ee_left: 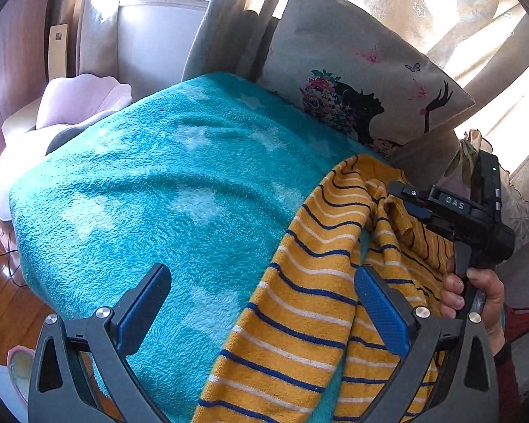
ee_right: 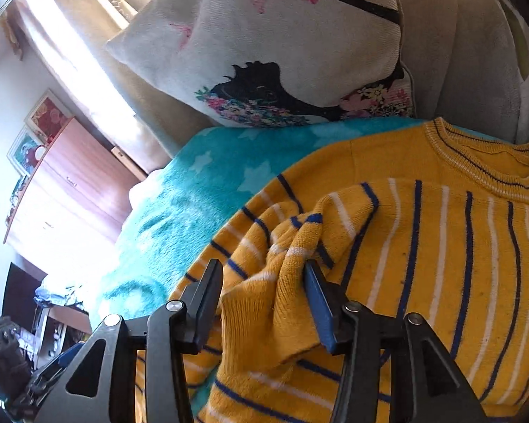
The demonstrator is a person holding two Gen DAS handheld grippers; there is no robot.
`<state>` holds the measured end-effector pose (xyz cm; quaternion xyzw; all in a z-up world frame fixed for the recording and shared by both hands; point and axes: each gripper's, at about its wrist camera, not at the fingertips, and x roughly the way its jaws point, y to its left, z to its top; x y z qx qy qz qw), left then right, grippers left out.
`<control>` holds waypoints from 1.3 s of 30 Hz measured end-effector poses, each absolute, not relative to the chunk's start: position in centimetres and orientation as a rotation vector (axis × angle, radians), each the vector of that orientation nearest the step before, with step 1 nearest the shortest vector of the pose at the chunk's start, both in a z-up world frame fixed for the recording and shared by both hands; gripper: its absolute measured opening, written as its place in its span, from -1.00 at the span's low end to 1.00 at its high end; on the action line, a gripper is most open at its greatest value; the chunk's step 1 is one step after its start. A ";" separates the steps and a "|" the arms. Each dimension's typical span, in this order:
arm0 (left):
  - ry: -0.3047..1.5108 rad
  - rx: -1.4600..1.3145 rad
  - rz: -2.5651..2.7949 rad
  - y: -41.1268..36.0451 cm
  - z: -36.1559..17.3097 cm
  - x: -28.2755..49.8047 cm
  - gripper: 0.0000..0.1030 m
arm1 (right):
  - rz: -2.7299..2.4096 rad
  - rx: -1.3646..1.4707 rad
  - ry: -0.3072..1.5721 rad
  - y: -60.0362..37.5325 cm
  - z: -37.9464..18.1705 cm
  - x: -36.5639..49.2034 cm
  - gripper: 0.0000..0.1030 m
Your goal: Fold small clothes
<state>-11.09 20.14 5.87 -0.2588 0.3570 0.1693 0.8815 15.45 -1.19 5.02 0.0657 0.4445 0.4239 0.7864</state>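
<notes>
yellow striped sweater (ee_right: pixel 423 246) cuff between right tongs (ee_right: pixel 264 296); left tongs (ee_left: pixel 261 303) spread.

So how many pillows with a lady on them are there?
1. The pillow leans at the back of the blue blanket, behind the yellow striped sweater. More could be hidden.

The only lettering that can be read is "DAS", in pale capitals on a small black plate on the body of the right gripper (ee_left: pixel 414 208), seen ahead and to the right of the left gripper's fingers. The cushion (ee_left: pixel 363 70) beyond it seems to carry pictures only, no words.
</notes>
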 end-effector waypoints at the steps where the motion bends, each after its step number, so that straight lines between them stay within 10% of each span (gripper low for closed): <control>1: 0.742 -0.548 0.360 20.5 5.8 -11.1 1.00 | 0.946 0.155 0.951 -1.1 5.4 15.0 0.02; 32: 0.588 -0.649 0.628 30.3 8.0 -17.9 1.00 | 1.303 -0.890 0.670 10.9 -1.1 -17.2 0.52; 37: 0.587 -0.677 0.633 30.9 7.7 -18.8 1.00 | 1.218 -0.848 0.643 11.6 -0.1 -15.8 -0.73; 39: 0.584 -0.678 0.626 30.8 7.8 -18.8 1.00 | 1.219 -0.754 0.656 11.6 1.7 -14.2 -0.82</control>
